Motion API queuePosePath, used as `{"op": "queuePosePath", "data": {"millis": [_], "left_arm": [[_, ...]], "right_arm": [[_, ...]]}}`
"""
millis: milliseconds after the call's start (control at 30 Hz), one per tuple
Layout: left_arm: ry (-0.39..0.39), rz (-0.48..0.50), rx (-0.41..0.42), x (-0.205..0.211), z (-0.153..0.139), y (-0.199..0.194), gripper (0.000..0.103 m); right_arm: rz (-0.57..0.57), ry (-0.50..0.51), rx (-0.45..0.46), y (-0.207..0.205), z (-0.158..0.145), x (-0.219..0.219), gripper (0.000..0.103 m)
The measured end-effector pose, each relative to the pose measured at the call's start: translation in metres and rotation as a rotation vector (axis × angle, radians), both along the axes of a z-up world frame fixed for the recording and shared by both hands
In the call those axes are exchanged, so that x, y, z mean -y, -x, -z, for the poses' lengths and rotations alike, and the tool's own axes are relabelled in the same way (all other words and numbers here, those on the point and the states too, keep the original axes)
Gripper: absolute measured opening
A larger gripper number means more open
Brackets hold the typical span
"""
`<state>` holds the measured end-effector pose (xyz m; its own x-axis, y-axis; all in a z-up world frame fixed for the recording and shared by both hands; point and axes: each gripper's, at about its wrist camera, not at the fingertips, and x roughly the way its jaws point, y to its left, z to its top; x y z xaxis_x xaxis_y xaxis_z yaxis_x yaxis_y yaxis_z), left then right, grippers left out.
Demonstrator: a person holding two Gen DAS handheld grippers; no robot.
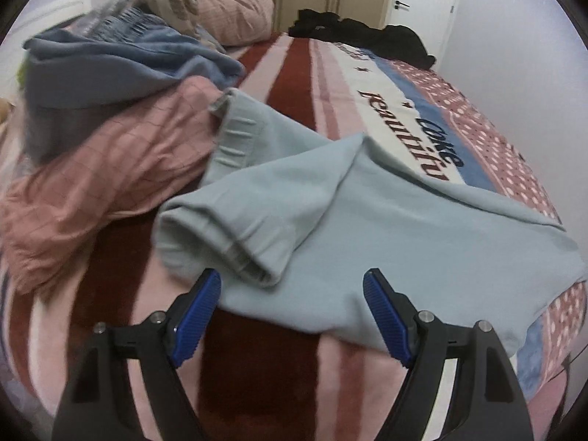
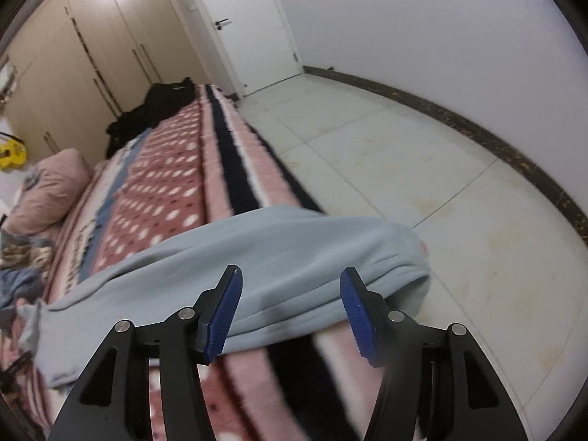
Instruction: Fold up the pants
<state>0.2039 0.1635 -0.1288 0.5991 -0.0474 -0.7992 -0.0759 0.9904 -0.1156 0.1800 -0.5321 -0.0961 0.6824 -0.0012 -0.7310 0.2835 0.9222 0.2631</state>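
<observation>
Light blue-grey pants (image 1: 367, 228) lie across the patterned bedspread (image 1: 301, 73), one leg folded over so that its cuff (image 1: 220, 242) rests near the front. My left gripper (image 1: 292, 281) hovers open just before that cuff, nothing between its blue pads. In the right wrist view the same pants (image 2: 257, 257) drape over the bed's edge, their elastic waistband end (image 2: 404, 261) overhanging the floor. My right gripper (image 2: 290, 279) stands open above this end, its pads clear of the fabric.
A pile of pink checked and blue clothes (image 1: 110, 139) lies left of the pants, with a pink pillow (image 1: 235, 7) behind. Black clothing (image 1: 360, 36) sits at the bed's far end. Wardrobes (image 2: 73, 55), a white door (image 2: 242, 22) and tiled floor (image 2: 422, 169) surround the bed.
</observation>
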Motion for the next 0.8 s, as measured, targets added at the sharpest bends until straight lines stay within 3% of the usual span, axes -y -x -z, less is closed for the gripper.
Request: {"op": "queuePosePath", "data": {"millis": [67,100,133,167,200,300,500,567,600,633,700,800], "left_arm": [[0.004,-0.005,-0.013,0.001,0.002,-0.011,0.074],[-0.003,-0.006,-0.02,0.002,0.003,-0.014,0.064],[-0.022,-0.013,-0.04,0.002,0.004,-0.022,0.045],[-0.037,-0.028,-0.058,0.001,0.004,-0.027,0.033],[-0.033,-0.045,-0.072,-0.001,0.003,-0.032,0.012],[0.007,-0.062,-0.032,-0.007,-0.01,-0.044,0.006],[-0.132,-0.144,0.015,-0.019,-0.024,-0.089,0.006],[-0.14,-0.196,0.053,-0.032,-0.028,-0.101,0.008],[-0.132,-0.222,0.075,-0.039,-0.03,-0.104,0.017],[-0.126,-0.246,0.094,-0.045,-0.033,-0.107,0.041],[-0.163,-0.271,0.113,-0.051,-0.037,-0.11,0.064],[-0.147,-0.233,0.109,-0.052,-0.043,-0.102,0.066]], "right_arm": [[-0.02,-0.023,0.014,-0.001,-0.003,-0.009,0.051],[-0.029,-0.032,0.023,0.0,-0.005,-0.012,0.051],[-0.037,-0.038,0.034,0.0,-0.009,-0.016,0.051],[-0.046,-0.044,0.045,0.001,-0.012,-0.019,0.051],[-0.056,-0.05,0.059,0.002,-0.017,-0.022,0.051],[-0.091,-0.055,0.101,0.001,-0.03,-0.036,0.051],[-0.205,-0.077,0.12,-0.023,-0.043,-0.075,0.051],[-0.242,-0.067,0.117,-0.031,-0.044,-0.091,0.051],[-0.261,-0.057,0.117,-0.035,-0.044,-0.099,0.051],[-0.274,-0.05,0.116,-0.038,-0.043,-0.105,0.051],[-0.305,-0.05,0.106,-0.045,-0.041,-0.119,0.051],[-0.37,-0.048,0.088,-0.052,-0.037,-0.141,0.051]]}}
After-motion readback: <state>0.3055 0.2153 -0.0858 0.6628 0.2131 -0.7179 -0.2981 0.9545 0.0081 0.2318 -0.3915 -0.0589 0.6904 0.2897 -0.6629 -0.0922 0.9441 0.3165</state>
